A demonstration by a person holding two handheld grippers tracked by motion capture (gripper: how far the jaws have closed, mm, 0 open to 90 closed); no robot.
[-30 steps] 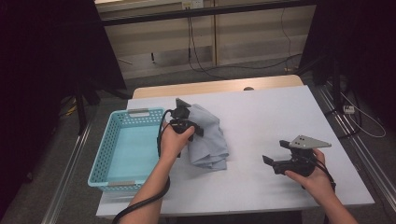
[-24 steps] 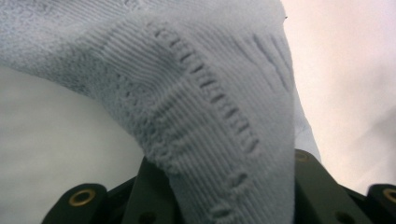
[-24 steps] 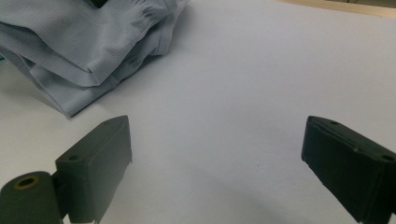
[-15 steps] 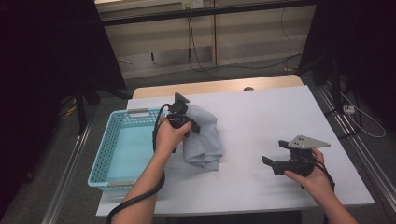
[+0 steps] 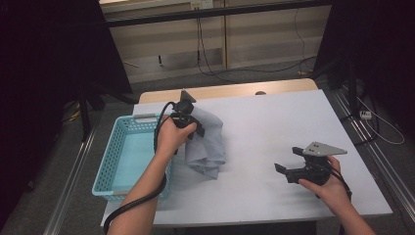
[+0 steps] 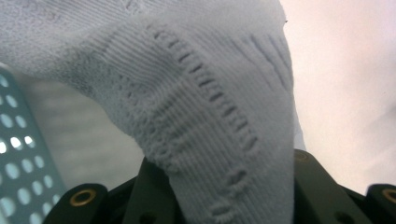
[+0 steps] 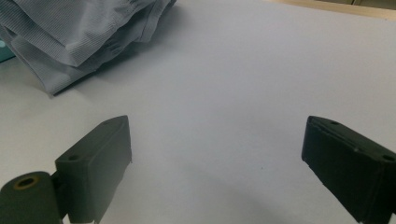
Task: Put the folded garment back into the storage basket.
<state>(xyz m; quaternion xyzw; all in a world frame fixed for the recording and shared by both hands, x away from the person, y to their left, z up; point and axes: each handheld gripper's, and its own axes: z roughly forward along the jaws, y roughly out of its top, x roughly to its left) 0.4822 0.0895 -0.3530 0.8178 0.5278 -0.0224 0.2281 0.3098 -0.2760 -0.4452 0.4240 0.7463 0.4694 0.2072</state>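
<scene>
A grey knitted cloth (image 5: 209, 143) hangs bunched from my left gripper (image 5: 190, 121), which is shut on its upper part just right of the light blue basket (image 5: 106, 161). The cloth's lower folds still rest on the white table top (image 5: 274, 127). In the left gripper view the cloth (image 6: 201, 107) drapes over the jaws and hides their tips. My right gripper (image 5: 288, 169) sits low over the table at the front right, open, with nothing between its fingers. In the right gripper view the cloth (image 7: 79, 32) lies at the far left, well away from that gripper (image 7: 217, 140).
The perforated basket wall (image 6: 14, 186) shows close at the left of the left gripper view. A black cable (image 5: 147, 196) trails from the left gripper along the forearm. The table's wooden far edge (image 5: 230, 90) borders the white top, with dark floor beyond.
My left hand has lifted the cloth and carried it a little left toward the basket, so more of it hangs off the table. The right hand has not moved.
</scene>
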